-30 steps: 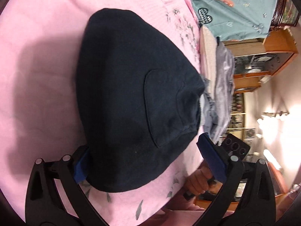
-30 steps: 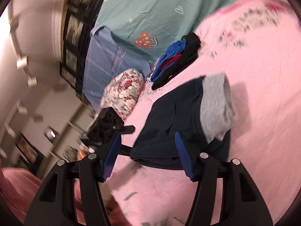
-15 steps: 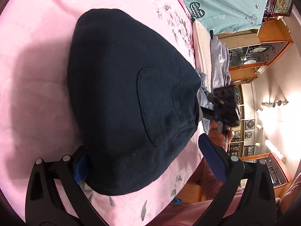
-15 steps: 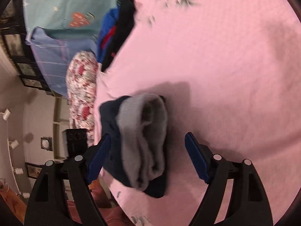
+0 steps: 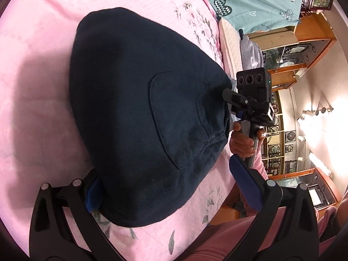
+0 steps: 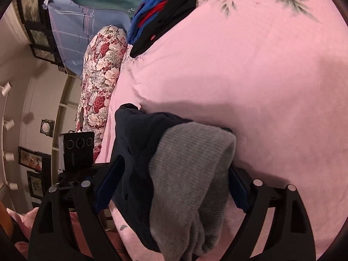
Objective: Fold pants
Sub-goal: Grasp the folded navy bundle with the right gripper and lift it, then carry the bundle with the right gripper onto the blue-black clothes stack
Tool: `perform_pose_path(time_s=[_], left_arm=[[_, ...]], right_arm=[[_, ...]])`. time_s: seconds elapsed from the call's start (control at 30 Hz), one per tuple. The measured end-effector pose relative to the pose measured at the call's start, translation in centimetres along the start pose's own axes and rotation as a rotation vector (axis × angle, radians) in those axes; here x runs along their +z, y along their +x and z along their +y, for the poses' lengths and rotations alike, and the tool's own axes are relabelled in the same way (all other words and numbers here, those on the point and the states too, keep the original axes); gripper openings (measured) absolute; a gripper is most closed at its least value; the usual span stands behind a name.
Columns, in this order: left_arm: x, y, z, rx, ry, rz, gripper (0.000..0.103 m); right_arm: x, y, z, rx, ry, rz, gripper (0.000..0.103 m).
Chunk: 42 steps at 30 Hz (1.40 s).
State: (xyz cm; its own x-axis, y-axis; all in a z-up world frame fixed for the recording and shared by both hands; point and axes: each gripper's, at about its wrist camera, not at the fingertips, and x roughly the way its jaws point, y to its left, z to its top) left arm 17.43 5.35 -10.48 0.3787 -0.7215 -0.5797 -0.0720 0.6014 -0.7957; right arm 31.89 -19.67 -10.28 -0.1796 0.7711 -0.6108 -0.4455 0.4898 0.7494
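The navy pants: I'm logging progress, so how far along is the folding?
Done: the navy pants lie as a compact folded bundle on the pink bedspread. In hand: both open hand-held grippers, left and right, straddle its ends, the grey waistband between the right one's fingers. Left: gripping it and probably setting it aside.

pants (image 5: pixel 134 113): dark navy cloth, matt, soft fleecy nap | waistband (image 6: pixel 191 169): grey ribbed knit | bedspread (image 6: pixel 261 76): pink cloth, matt, fine-textured | left gripper (image 5: pixel 169 191): black matt plastic, blue pads, metal screws | cabinet (image 5: pixel 308 30): glossy wood
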Motion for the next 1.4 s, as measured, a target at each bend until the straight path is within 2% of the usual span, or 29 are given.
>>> perform_pose_path(time_s=[0.07, 0.13, 0.2, 0.27, 0.33, 0.43, 0.53, 0.6, 0.63, 0.73, 0.83, 1.0, 1.07, 1.13, 1.2, 1.27, 1.3, 1.33, 1.37, 1.4], left_arm=[[-0.2, -0.3, 0.0, 0.000, 0.004, -0.010, 0.101], [-0.2, -0.7, 0.3, -0.003, -0.007, -0.025, 0.098], [-0.3, -1.0, 0.5, -0.003, -0.021, -0.043, 0.094], [-0.4, -1.1, 0.7, 0.011, -0.026, -0.055, 0.081], [-0.6, -1.4, 1.2, 0.032, -0.050, -0.076, 0.058], [-1.0, -2.5, 1.6, 0.024, -0.061, -0.114, 0.038], [-1.0, -3.9, 0.4, 0.041, 0.007, -0.166, 0.028], [-1.0, -4.9, -0.6, 0.034, 0.052, -0.190, 0.028], [-0.8, -5.3, -1.0, 0.033, 0.077, -0.204, 0.028], [0.1, -6.7, -1.7, 0.066, 0.132, -0.248, 0.028], [1.6, -9.0, -2.0, 0.089, 0.174, -0.304, 0.028], [6.0, -13.2, -0.8, 0.133, 0.236, -0.396, 0.028], [8.5, -14.0, 1.0, 0.154, 0.246, -0.405, 0.028], [10.3, -13.8, 3.1, 0.190, 0.243, -0.400, 0.028], [12.0, -12.7, 5.7, 0.241, 0.230, -0.377, 0.028], [13.1, -11.1, 8.6, 0.261, 0.183, -0.341, 0.029], [13.0, -10.7, 9.6, 0.254, 0.168, -0.330, 0.041], [13.0, -10.5, 10.5, 0.242, 0.149, -0.325, 0.051], [12.9, -10.6, 10.8, 0.230, 0.147, -0.329, 0.052], [12.9, -10.8, 10.8, 0.231, 0.152, -0.329, 0.056]], right_arm=[[-0.3, -0.5, -0.8, -0.005, 0.035, -0.015, 0.064], [-0.7, -1.0, -1.7, 0.017, 0.081, -0.020, 0.057], [-1.3, -1.2, -1.5, 0.001, 0.077, -0.041, 0.055], [-1.7, -1.3, -1.0, -0.018, 0.064, -0.065, 0.049], [-2.1, -1.4, -0.4, -0.016, 0.058, -0.090, 0.044], [-2.8, -2.1, 1.3, -0.018, 0.021, -0.133, 0.039], [-3.1, -2.9, 3.9, -0.030, -0.058, -0.179, 0.038], [-3.1, -3.2, 5.5, -0.015, -0.099, -0.201, 0.036], [-2.9, -3.2, 6.3, 0.000, -0.119, -0.210, 0.032], [-1.7, -3.0, 8.2, 0.019, -0.170, -0.238, 0.031], [0.6, -2.1, 10.0, 0.037, -0.211, -0.259, 0.031], [6.9, -0.1, 12.4, 0.083, -0.254, -0.300, 0.032], [9.7, 1.5, 11.9, 0.082, -0.215, -0.308, 0.032], [12.2, 3.8, 10.3, 0.084, -0.190, -0.279, 0.032], [13.9, 6.7, 7.8, 0.046, -0.150, -0.242, 0.032], [14.9, 9.0, 4.9, -0.022, -0.091, -0.228, 0.034], [15.1, 9.3, 3.9, -0.033, -0.056, -0.248, 0.037], [15.2, 9.4, 2.5, 0.043, -0.019, -0.253, 0.037], [15.1, 9.2, 2.2, 0.062, -0.020, -0.256, 0.039], [15.1, 9.1, 2.4, 0.045, -0.037, -0.254, 0.046]])
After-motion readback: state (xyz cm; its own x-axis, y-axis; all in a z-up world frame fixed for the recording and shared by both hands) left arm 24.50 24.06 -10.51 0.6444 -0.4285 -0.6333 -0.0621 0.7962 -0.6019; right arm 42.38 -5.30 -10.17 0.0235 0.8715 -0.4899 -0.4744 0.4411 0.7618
